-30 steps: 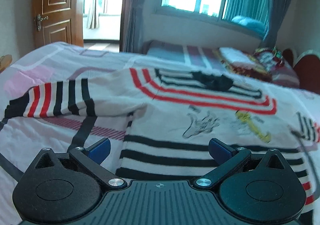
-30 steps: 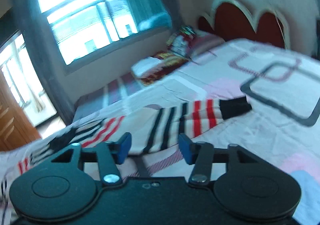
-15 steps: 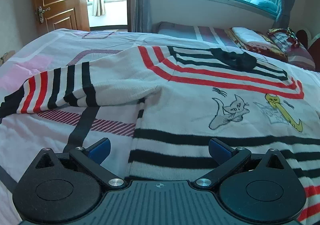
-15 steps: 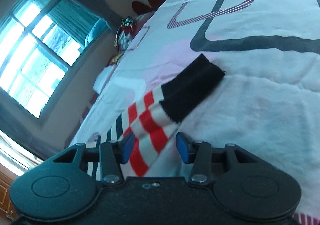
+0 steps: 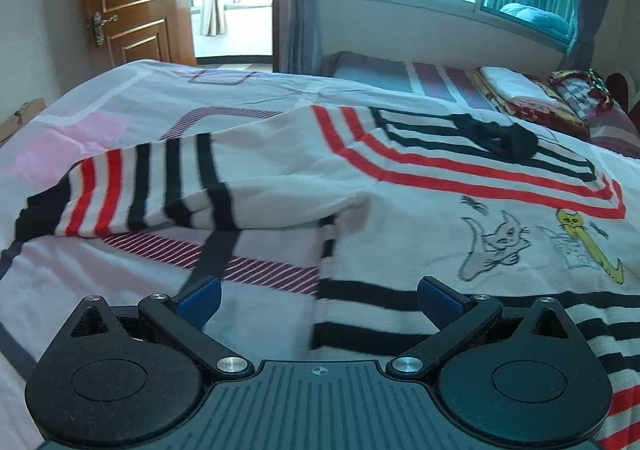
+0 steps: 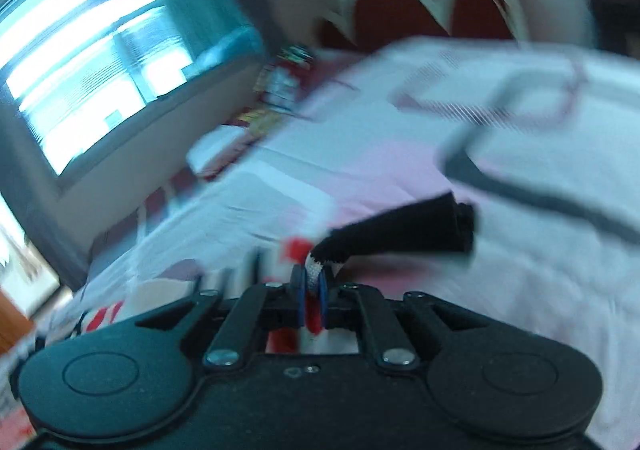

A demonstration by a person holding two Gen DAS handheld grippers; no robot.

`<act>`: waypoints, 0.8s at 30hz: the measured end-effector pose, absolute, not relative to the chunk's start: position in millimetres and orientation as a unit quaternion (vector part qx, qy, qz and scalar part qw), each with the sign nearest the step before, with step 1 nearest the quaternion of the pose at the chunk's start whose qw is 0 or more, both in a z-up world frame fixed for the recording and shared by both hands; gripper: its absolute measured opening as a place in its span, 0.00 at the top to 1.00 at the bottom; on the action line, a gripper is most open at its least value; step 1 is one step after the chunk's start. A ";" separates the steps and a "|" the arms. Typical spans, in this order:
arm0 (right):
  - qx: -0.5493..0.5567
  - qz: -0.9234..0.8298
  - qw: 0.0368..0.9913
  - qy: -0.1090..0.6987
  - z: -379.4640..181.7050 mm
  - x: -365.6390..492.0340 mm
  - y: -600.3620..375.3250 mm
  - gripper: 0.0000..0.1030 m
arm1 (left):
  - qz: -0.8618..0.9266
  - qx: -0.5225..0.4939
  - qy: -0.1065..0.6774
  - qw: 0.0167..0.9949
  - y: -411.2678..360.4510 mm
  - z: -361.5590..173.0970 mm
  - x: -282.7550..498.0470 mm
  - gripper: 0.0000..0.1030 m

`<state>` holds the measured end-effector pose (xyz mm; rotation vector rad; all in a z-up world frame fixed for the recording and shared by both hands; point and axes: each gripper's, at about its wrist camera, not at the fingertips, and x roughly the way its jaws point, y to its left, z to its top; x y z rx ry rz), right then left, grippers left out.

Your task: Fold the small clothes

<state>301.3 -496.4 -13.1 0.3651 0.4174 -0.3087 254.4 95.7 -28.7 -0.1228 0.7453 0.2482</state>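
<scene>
Your right gripper (image 6: 311, 296) is clamped tight on the sweater's sleeve (image 6: 394, 226), whose black cuff juts out toward 2 o'clock over the bed (image 6: 520, 290). Your left gripper (image 5: 318, 300) gapes wide and holds nothing; the sweater (image 5: 400, 190) lies spread ahead, its hem edge between the fingers.

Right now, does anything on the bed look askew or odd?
Nothing damaged. The sweater lies flat, but its left sleeve is rumpled. The right gripper pinches the other sleeve near its black cuff; that view is blurred.
</scene>
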 end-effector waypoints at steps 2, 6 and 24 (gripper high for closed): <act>0.118 -0.112 0.966 0.199 0.4 308.6 -457.7 0.93 | 0.128 -0.064 0.364 0.920 103.1 -29.4 250.3 0.00; 0.014 0.004 0.980 0.199 15.3 323.2 -358.8 0.93 | 0.139 -0.069 0.363 0.919 114.2 -29.2 240.7 0.00; -0.159 0.241 0.916 0.276 -57.0 316.8 -155.4 0.62 | 0.086 -0.147 0.337 0.926 135.2 -15.2 246.8 0.00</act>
